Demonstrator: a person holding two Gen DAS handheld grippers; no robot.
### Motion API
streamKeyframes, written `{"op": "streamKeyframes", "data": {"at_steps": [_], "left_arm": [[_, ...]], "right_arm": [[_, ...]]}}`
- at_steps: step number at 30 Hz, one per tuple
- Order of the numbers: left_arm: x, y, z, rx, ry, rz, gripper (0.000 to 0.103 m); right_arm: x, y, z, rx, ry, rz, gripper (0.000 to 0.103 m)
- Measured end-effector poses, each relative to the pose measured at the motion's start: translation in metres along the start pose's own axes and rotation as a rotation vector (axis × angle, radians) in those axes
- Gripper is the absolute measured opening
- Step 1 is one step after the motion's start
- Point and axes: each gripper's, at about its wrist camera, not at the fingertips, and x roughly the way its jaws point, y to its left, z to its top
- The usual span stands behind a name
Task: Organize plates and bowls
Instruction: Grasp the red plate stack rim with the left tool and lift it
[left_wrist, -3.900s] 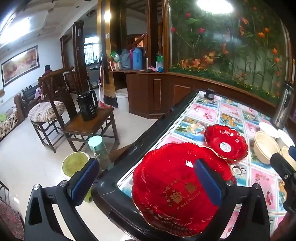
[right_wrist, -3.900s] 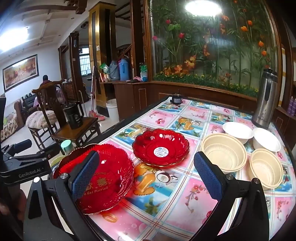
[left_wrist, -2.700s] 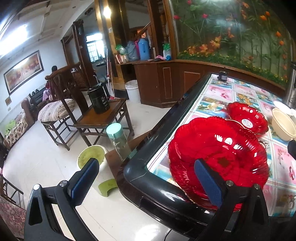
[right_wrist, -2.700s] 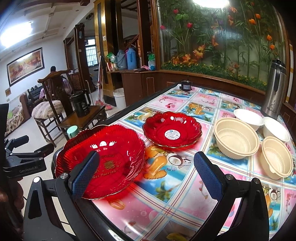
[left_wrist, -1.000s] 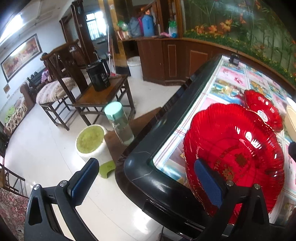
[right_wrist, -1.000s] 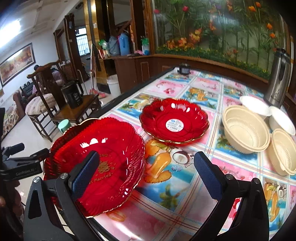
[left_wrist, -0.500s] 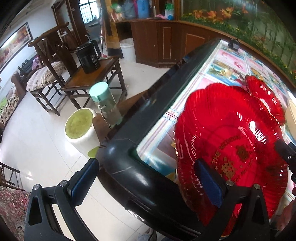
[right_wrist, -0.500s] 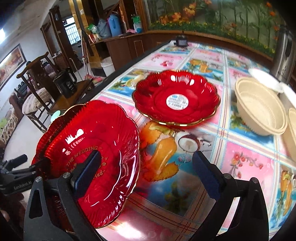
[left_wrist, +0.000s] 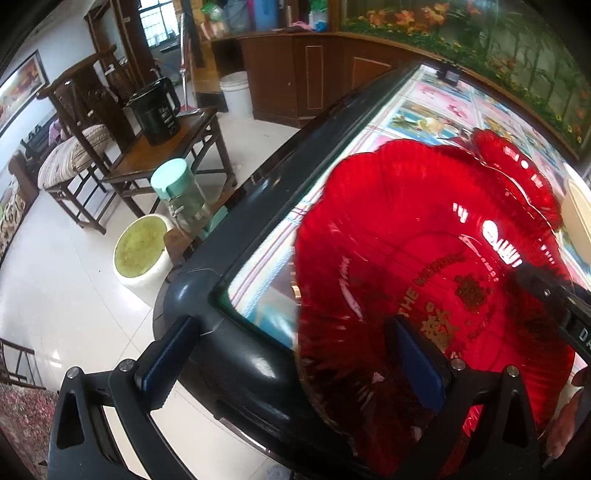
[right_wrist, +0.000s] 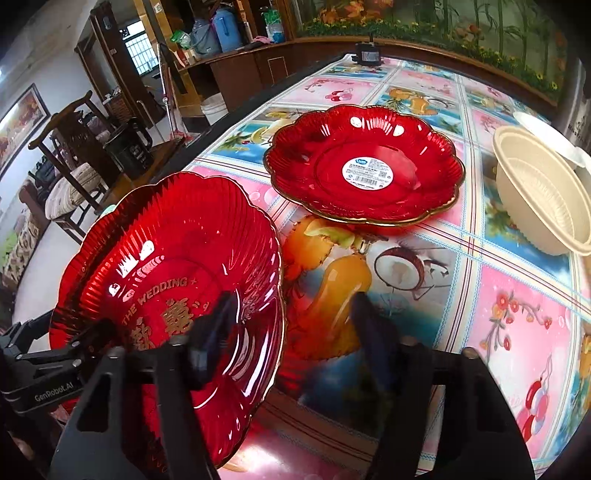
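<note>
A large red plate with gold lettering (left_wrist: 436, 258) (right_wrist: 166, 266) is tilted up off the table's near-left corner. My left gripper (left_wrist: 291, 354) is open; its right finger lies under the plate and shows through the red plastic. My right gripper (right_wrist: 291, 325) is narrowing across the plate's near rim, left finger over the plate, right finger outside it, blurred; it is still open. A smaller red plate with a white sticker (right_wrist: 365, 166) (left_wrist: 517, 166) lies flat farther back. A cream bowl (right_wrist: 543, 192) stands at the right.
The table (right_wrist: 517, 325) has a colourful fruit-print cover and a black rounded edge (left_wrist: 236, 350). Left of it on the floor are a wooden side table with a black kettle (left_wrist: 155, 110), a teal-lidded jar (left_wrist: 177, 192) and a white stool (left_wrist: 142, 251). A white bowl (right_wrist: 546, 136) sits behind the cream one.
The large plate has tilted up further on the left finger. My right gripper has moved down and in to the plate's rim, and its fingers have come much closer together.
</note>
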Motion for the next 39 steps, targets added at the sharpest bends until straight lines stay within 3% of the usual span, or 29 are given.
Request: {"op": "streamKeyframes", "data": {"at_steps": [13, 16, 17, 19, 24, 30, 39], "left_arm": [[-0.001, -0.006, 0.002, 0.016, -0.017, 0.005, 0.102], [-0.002, -0.006, 0.002, 0.017, -0.038, 0.011, 0.099], [-0.003, -0.006, 0.002, 0.019, -0.051, 0.011, 0.091], [-0.005, -0.007, 0.004, 0.025, -0.064, 0.004, 0.072], [-0.002, -0.009, 0.012, 0.025, -0.060, -0.077, 0.036], [-0.002, -0.012, 0.024, 0.051, -0.090, -0.045, 0.030], [0.021, 0.001, 0.059, 0.043, -0.105, 0.019, 0.034]], "right_arm": [[0.000, 0.000, 0.002, -0.010, -0.005, 0.010, 0.058], [0.000, 0.000, 0.001, -0.007, -0.013, 0.029, 0.033], [0.000, 0.001, 0.001, -0.001, -0.010, 0.051, 0.024], [0.000, 0.003, 0.000, 0.009, -0.018, 0.089, 0.016], [0.001, 0.005, 0.000, 0.009, -0.043, 0.087, 0.015], [0.002, 0.005, 0.005, 0.031, -0.054, 0.094, 0.014], [0.027, 0.020, 0.029, 0.034, -0.030, 0.119, 0.014]]}}
